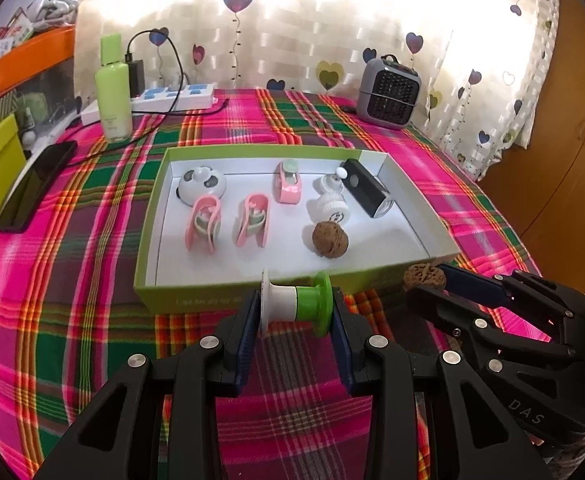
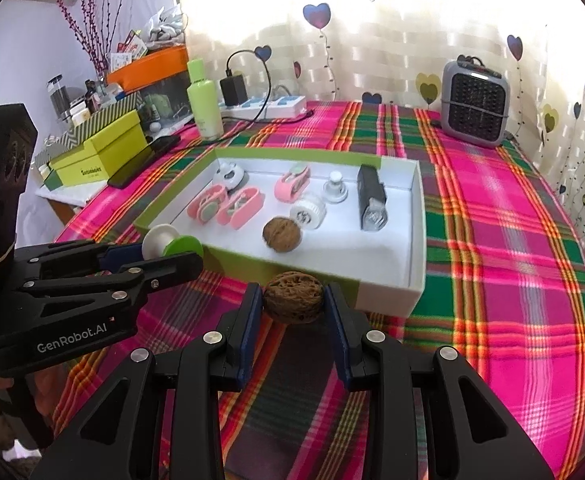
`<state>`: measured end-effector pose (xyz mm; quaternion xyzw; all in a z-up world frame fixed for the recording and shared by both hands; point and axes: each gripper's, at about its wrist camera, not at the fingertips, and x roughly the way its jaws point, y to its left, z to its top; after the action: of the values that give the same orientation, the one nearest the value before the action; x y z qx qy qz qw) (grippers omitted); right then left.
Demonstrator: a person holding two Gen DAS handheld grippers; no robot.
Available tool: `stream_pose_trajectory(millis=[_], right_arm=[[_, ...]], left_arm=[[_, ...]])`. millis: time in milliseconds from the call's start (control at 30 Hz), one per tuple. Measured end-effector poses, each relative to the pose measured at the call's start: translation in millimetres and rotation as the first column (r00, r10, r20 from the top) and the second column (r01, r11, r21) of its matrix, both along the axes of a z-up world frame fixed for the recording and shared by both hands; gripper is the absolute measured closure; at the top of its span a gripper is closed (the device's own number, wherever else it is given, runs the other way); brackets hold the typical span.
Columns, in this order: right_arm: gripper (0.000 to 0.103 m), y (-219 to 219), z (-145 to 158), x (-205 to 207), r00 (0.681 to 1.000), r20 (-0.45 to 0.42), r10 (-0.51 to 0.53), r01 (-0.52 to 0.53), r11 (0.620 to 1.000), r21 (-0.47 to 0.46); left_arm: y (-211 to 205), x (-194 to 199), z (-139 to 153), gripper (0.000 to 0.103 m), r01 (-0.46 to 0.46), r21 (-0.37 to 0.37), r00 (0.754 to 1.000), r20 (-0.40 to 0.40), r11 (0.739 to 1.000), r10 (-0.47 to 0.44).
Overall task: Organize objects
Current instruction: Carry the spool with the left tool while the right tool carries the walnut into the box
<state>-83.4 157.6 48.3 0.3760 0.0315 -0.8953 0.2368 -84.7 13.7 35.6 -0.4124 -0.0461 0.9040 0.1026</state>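
Note:
A shallow green box point(image 1: 252, 300) point(image 2: 388, 300) with a white inside lies on the plaid cloth. In it are another walnut point(image 1: 329, 239) point(image 2: 281, 233), pink clips point(image 1: 203, 222) point(image 2: 236, 208), a white round piece point(image 1: 203, 183) and a black device point(image 1: 366, 190) point(image 2: 370, 196). My left gripper point(image 1: 296, 306) point(image 2: 160, 254) is shut on a white and green spool point(image 1: 298, 305) point(image 2: 170, 245), held sideways in front of the box's near wall. My right gripper point(image 2: 293, 302) point(image 1: 426, 282) is shut on a brown walnut point(image 2: 293, 297) point(image 1: 423, 277), just before the box's near right corner.
A green bottle point(image 1: 113, 90) point(image 2: 204, 98), a power strip point(image 1: 172, 96) and a dark phone point(image 1: 36, 184) sit at the back left. A grey heater point(image 1: 388, 94) point(image 2: 475, 106) stands at the back right. Yellow-green boxes point(image 2: 96, 148) are stacked at the left.

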Motion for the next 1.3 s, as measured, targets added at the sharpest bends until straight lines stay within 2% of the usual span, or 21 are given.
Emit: stream_pose_trajectory(millis=[533,700,1300], right_arm=[[0.07,4,13,-19,0.999,-0.043,-0.021,0.021,1.0,0.004],[0.07,4,17,-29,0.998,-0.049,-0.026,0.026,1.0,0.003],[0.07,3,-5,-65,0.999,0.023,-0.032,0.031,0.999,0.033]], left_arm=[[7,-19,17,0.072,0.016,0.003,0.999,-0.038,1.0,-0.016],[10,-31,20,0.072,0.019,-0.016,0.999,-0.043,1.0,-0.02],[16,-63,-4,0.072,0.005,-0.037,1.0,0.02,0.999,-0.004]])
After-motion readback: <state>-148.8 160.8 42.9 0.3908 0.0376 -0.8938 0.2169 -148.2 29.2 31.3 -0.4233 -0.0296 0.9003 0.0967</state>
